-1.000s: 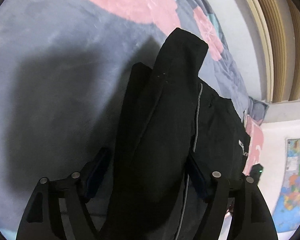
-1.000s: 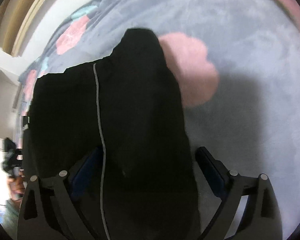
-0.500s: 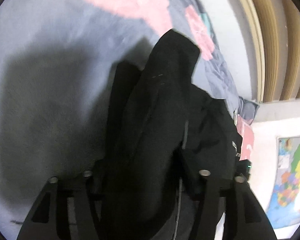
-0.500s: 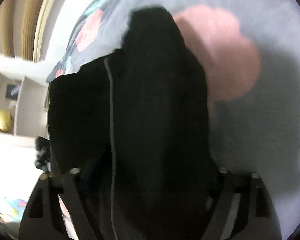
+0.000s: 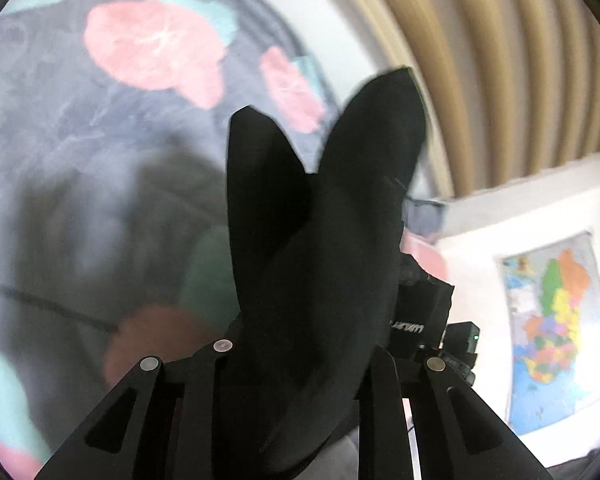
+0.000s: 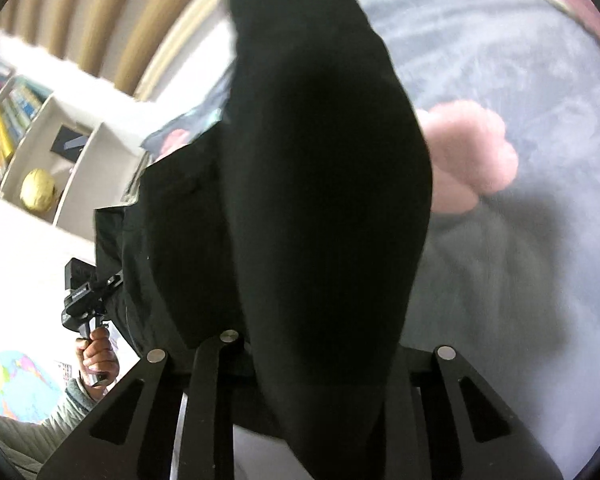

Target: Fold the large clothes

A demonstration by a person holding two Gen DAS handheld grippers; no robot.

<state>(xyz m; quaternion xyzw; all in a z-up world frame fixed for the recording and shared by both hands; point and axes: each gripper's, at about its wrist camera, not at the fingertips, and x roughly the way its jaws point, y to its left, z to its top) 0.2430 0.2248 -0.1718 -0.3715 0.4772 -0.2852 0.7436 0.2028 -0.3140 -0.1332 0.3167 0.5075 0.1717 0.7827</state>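
Between both closing claws, black garment (image 5: 324,264) hides the pads and tips.

Soft daylight, motion blur throughout, fisheye-warped edges, dark vignette corners.

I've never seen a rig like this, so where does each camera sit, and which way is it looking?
Left wrist: on the left hand-held gripper, looking along its fingers, closing on a black garment, down over the blanket.
Right wrist: on the right hand-held gripper, likewise closing on the garment; the person's left hand shows.
Both share garment, blanket and wall map.
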